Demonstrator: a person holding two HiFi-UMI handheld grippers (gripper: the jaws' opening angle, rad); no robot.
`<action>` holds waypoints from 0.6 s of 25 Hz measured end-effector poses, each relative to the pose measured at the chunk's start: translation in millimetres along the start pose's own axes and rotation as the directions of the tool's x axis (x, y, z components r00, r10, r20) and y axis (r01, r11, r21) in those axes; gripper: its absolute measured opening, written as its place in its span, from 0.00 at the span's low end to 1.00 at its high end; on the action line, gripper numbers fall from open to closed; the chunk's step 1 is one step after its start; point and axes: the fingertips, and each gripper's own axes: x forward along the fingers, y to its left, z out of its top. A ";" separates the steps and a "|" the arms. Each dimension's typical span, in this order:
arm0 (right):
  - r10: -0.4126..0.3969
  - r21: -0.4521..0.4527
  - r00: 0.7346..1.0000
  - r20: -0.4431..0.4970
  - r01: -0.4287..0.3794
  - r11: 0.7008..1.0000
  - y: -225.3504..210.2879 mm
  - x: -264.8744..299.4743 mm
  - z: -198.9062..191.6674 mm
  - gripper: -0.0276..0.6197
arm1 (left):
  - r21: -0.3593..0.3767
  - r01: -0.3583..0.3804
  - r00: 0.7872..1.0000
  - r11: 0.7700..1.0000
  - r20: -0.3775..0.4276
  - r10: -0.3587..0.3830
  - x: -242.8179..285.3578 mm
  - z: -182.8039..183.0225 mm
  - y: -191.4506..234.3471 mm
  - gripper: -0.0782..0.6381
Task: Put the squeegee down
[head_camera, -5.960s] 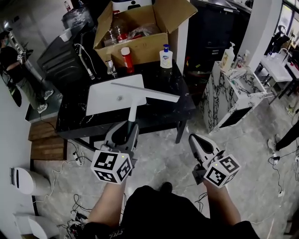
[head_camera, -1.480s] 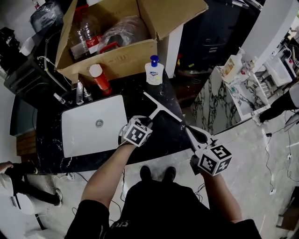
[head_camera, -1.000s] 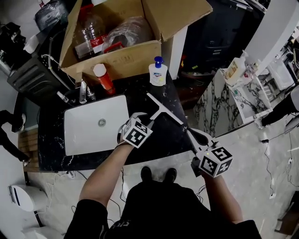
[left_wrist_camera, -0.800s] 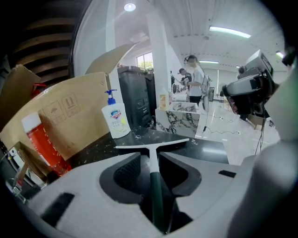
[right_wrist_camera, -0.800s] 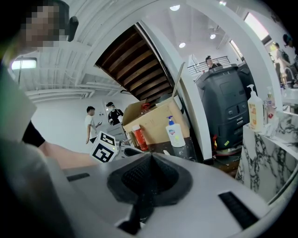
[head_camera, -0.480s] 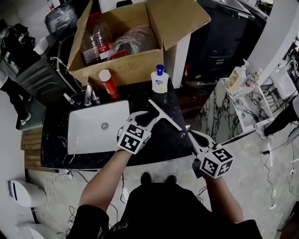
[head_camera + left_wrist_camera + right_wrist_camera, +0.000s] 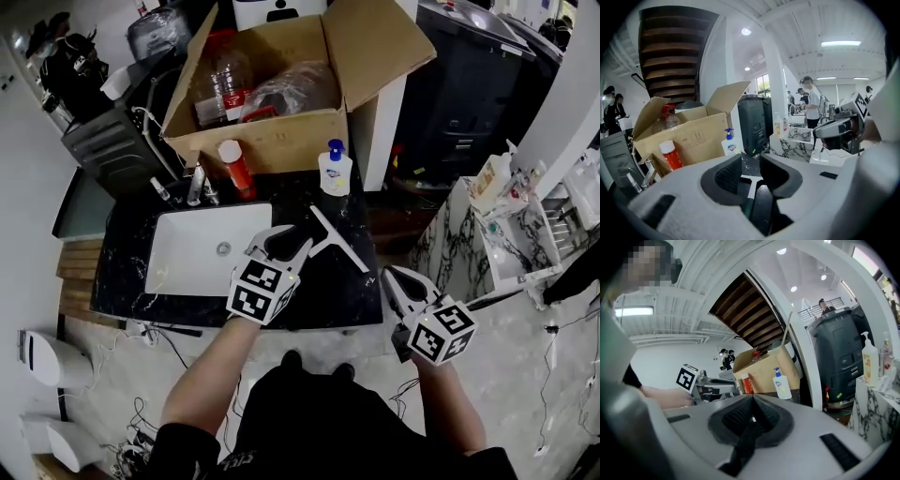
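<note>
1. Squeegee (image 7: 336,238): flat on the black counter (image 7: 319,292), right of the sink (image 7: 202,255). Blade axis runs roughly 11 to 5 o'clock.
2. Left gripper (image 7: 283,244): nearer. Jaws look narrowly parted around the handle; blade lies at its 2 o'clock.
3. Right gripper (image 7: 401,281): jaws together, empty, off the counter at 4 o'clock.

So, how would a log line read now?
squeegee: lying on counter | left gripper: open round its handle | right gripper: shut, empty

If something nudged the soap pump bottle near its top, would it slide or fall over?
The pump bottle stands upright, taller than wide, so a high push would probably tip it. It looks plastic, so likely light. The counter looks polished, so a low push might slide it.
</note>
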 end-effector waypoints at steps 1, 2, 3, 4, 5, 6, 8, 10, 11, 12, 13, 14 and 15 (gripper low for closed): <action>0.001 -0.001 1.000 0.004 -0.001 1.000 -1.3 0.2 1.7 0.05 | -0.007 -0.006 1.000 1.000 0.011 0.006 -4.3 3.0 -0.4 0.29; 0.000 -0.001 1.000 0.007 0.000 1.000 -2.5 1.1 3.6 0.05 | -0.015 -0.010 1.000 1.000 0.023 0.010 -8.3 6.7 -0.4 0.29; -0.001 -0.001 1.000 0.011 0.001 1.000 -3.2 2.2 5.6 0.05 | -0.022 -0.012 0.999 1.000 0.037 0.013 -11.8 11.0 -0.1 0.29; -0.001 -0.001 1.000 0.013 0.001 1.000 -3.3 3.2 7.5 0.05 | -0.028 -0.011 0.999 1.000 0.051 0.013 -14.8 15.4 0.3 0.29; -0.002 -0.004 1.000 0.014 0.002 1.000 -2.9 4.0 9.3 0.05 | -0.031 -0.010 0.998 0.999 0.066 0.012 -17.3 19.7 0.9 0.29; -0.003 -0.010 1.000 0.015 0.003 1.000 -2.3 5.0 11.0 0.05 | -0.028 -0.011 0.997 1.000 0.079 0.013 -19.5 23.6 2.2 0.29; -0.012 -0.021 1.000 0.016 0.012 1.000 -2.2 9.0 14.4 0.05 | -0.006 -0.023 0.995 1.000 0.100 0.023 -23.5 29.2 7.4 0.29; -0.028 -0.023 0.999 0.019 0.029 0.999 -1.7 14.2 17.1 0.05 | 0.016 -0.026 0.993 1.000 0.115 0.024 -28.9 31.4 13.0 0.29; -0.035 -0.024 0.999 0.024 0.036 0.999 -0.2 17.3 18.8 0.05 | 0.021 -0.022 0.992 1.000 0.126 0.019 -32.5 32.2 15.9 0.29; -0.039 -0.026 0.999 0.033 0.040 0.999 2.4 20.8 21.4 0.05 | 0.022 -0.017 0.990 1.000 0.140 0.013 -36.6 33.5 19.8 0.29; -0.040 -0.029 0.998 0.046 0.042 0.999 6.0 24.9 24.9 0.05 | 0.021 -0.012 0.988 1.000 0.156 0.008 -40.7 35.3 24.9 0.29; -0.039 -0.032 0.997 0.061 0.041 0.999 10.2 28.8 28.8 0.05 | 0.019 -0.007 0.985 1.000 0.172 0.003 -44.4 37.3 30.6 0.29; -0.037 -0.035 0.997 0.074 0.040 0.999 14.2 32.2 32.5 0.05 | 0.019 -0.002 0.982 1.000 0.188 -0.002 -47.8 39.8 36.1 0.29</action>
